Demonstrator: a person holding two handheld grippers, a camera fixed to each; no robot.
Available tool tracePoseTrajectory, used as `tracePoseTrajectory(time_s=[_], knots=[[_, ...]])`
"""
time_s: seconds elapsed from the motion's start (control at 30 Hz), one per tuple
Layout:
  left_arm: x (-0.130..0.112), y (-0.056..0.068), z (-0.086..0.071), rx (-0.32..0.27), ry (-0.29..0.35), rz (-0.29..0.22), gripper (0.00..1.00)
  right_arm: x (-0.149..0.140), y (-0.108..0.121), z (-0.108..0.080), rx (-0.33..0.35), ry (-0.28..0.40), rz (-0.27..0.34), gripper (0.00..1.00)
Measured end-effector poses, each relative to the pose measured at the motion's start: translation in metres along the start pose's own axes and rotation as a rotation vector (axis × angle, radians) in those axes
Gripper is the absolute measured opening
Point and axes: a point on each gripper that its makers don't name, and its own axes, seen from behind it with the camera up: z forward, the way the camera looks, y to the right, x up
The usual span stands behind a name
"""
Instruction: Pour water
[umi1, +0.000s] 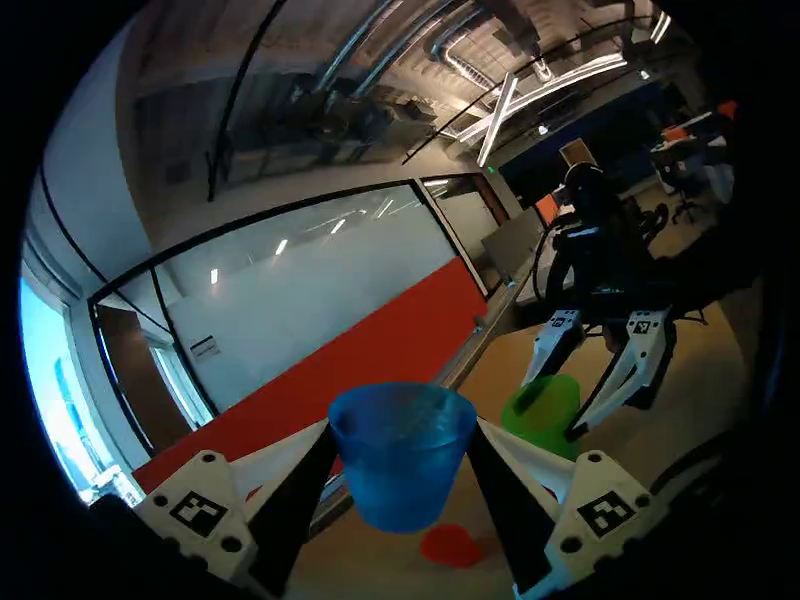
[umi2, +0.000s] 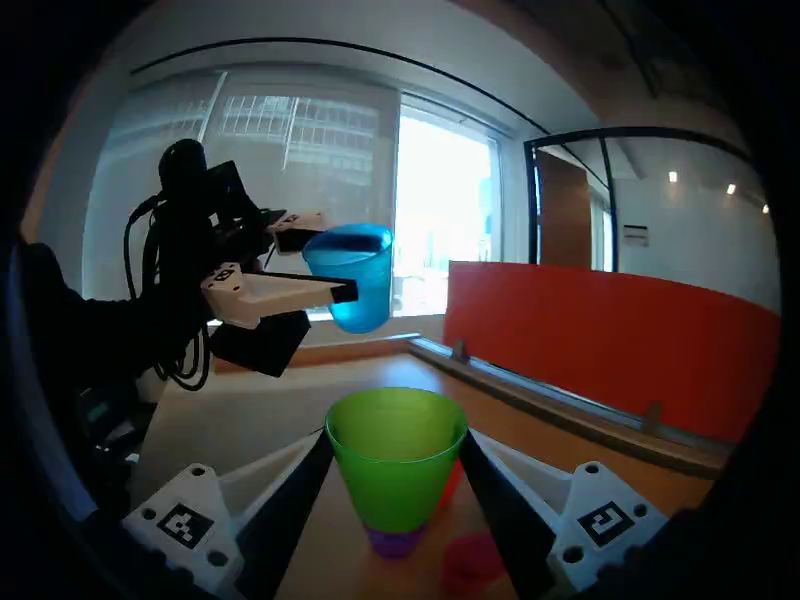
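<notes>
**Two claws, a cup in each, above a wooden table**

In the left gripper view, my left gripper (umi1: 400, 450) is clamped on a translucent blue plastic cup (umi1: 402, 455), one finger pressing each side. The cup stands upright, mouth up; I cannot tell whether it holds water. Below and to its right, a flat red-orange disc (umi1: 450, 545) lies on the pale wooden table (umi1: 700, 380). Further right, the right gripper (umi1: 550, 405) grips a bright green plastic cup (umi1: 545, 412) between its two white fingers.

In the right gripper view, a dark sleeve (umi2: 90, 330) sits at the far left, holding the left gripper (umi2: 340, 262). That gripper holds the blue cup in the air, higher than the green cup and beyond it, well apart from it. In the centre, my right gripper (umi2: 395, 445) is closed on the green cup, upright, both fingers against its walls. A small purple piece (umi2: 395, 542) shows just under its base. At the right, a long red partition panel (umi2: 620, 340) runs along the table's far edge.
</notes>
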Motion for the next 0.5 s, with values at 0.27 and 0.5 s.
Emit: tracePoseTrajectory(time_s=[0.27,0.5], knots=[[0.005,0.001,0.001,0.002,-0.001,0.08,0.85,0.002,-0.01,0.007,0.028,-0.003,-0.006,0.91],[0.008,-0.003,0.002,0.017,0.0,0.123,0.85,0.002,-0.019,0.012,0.052,-0.005,-0.011,0.91]])
